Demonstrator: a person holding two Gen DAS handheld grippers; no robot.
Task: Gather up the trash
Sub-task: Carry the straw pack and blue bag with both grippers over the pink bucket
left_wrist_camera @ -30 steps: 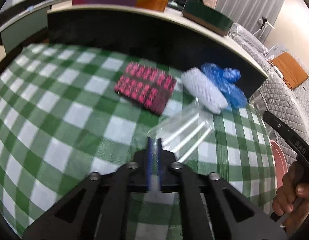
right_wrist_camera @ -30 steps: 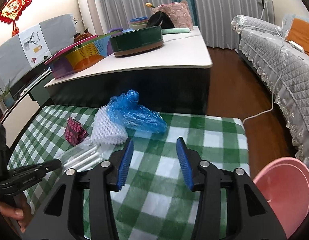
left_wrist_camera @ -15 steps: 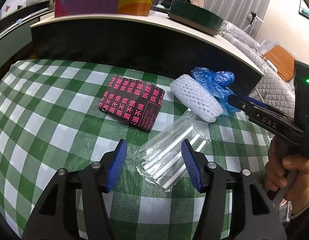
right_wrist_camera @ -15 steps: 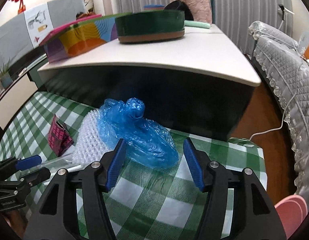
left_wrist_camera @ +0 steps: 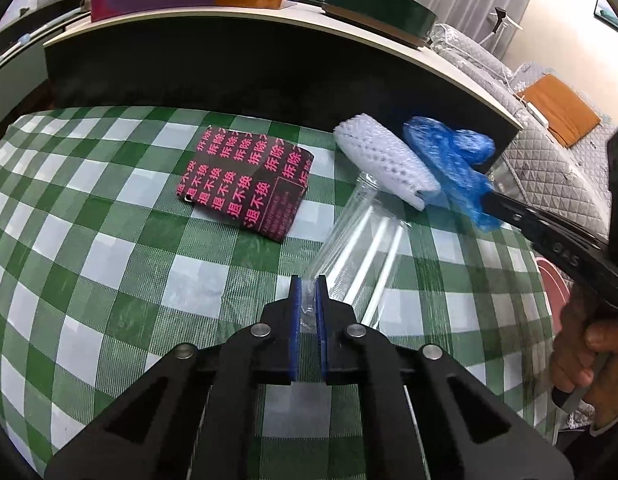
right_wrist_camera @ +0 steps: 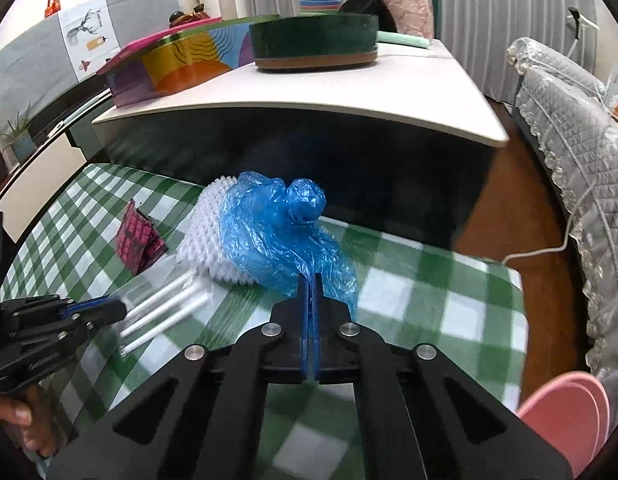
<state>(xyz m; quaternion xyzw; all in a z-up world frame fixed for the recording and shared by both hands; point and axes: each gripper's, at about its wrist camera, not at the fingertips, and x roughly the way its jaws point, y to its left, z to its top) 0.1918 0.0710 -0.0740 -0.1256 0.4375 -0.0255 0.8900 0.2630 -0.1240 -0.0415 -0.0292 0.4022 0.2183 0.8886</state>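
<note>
Left wrist view: the left gripper (left_wrist_camera: 307, 285) has just closed, and its fingers (left_wrist_camera: 294, 300) now pinch the near corner of a clear plastic sleeve (left_wrist_camera: 361, 236) holding three white sticks. The sleeve lies on the green checked worktop (left_wrist_camera: 109, 248), its far end just under a white foam net (left_wrist_camera: 385, 162). It looks very light and slick; the thin film will probably crumple and stretch, so a pinch on the edge suits it, though the loose sticks could slide out of an open end if it tips. A black and pink wrapper (left_wrist_camera: 249, 184) lies flat just to the left, apart from the sleeve; being flat, it likely needs lifting by an edge.

Right wrist view: the right gripper (right_wrist_camera: 311, 280) has also just closed, and its fingers (right_wrist_camera: 305, 300) press together on the near hem of a crumpled blue plastic bag (right_wrist_camera: 277, 236). The bag rests against the foam net (right_wrist_camera: 205, 236) on the worktop (right_wrist_camera: 421, 300). It appears soft, almost weightless and shapeless, so any fold gives a hold, but it may drag the net along. A pink bin (right_wrist_camera: 565, 420) stands at the lower right, beside the worktop.
</note>
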